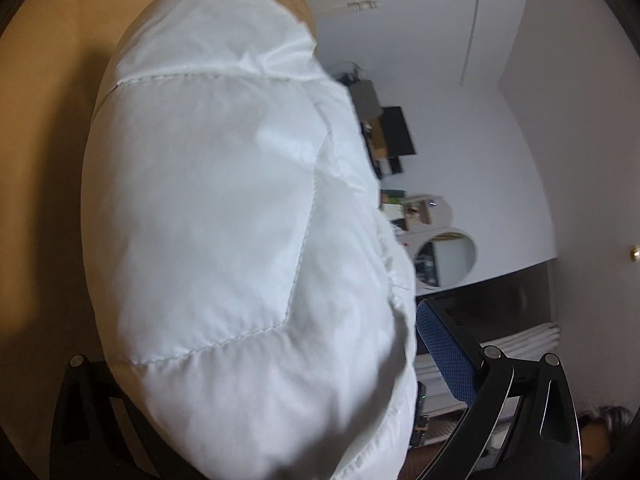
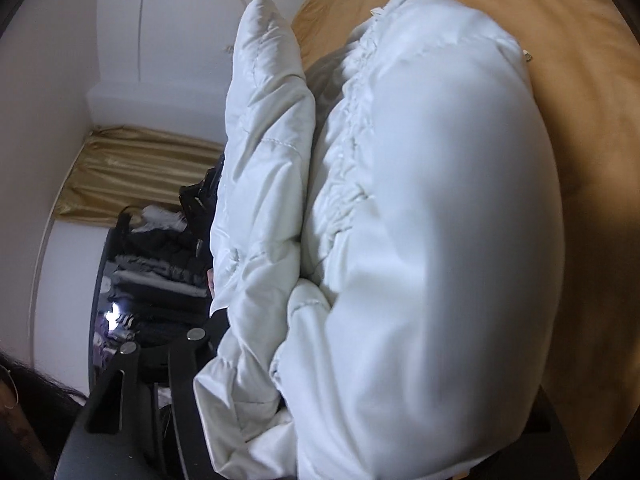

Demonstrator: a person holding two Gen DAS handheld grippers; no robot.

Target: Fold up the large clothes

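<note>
White puffer jacket (image 1: 224,216) bunched up over tan bed (image 2: 580,60), lifted. Left claw (image 1: 300,420) and right claw (image 2: 320,420) both buried in fabric: grip state can't tell. Best keep both level, lay flat before folding.

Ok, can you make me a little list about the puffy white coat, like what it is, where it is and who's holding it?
thing: white puffy jacket, quilted with stitched seams
where: over a tan bedcover
left gripper: fingers either side of the jacket, fabric between them; tips hidden
right gripper: jacket bunched between its fingers too; tips hidden
loose part: one padded section stands up beside the main bulk
fold: not neat yet, still bundled
behind: blue mesh chair, gold curtain
</note>
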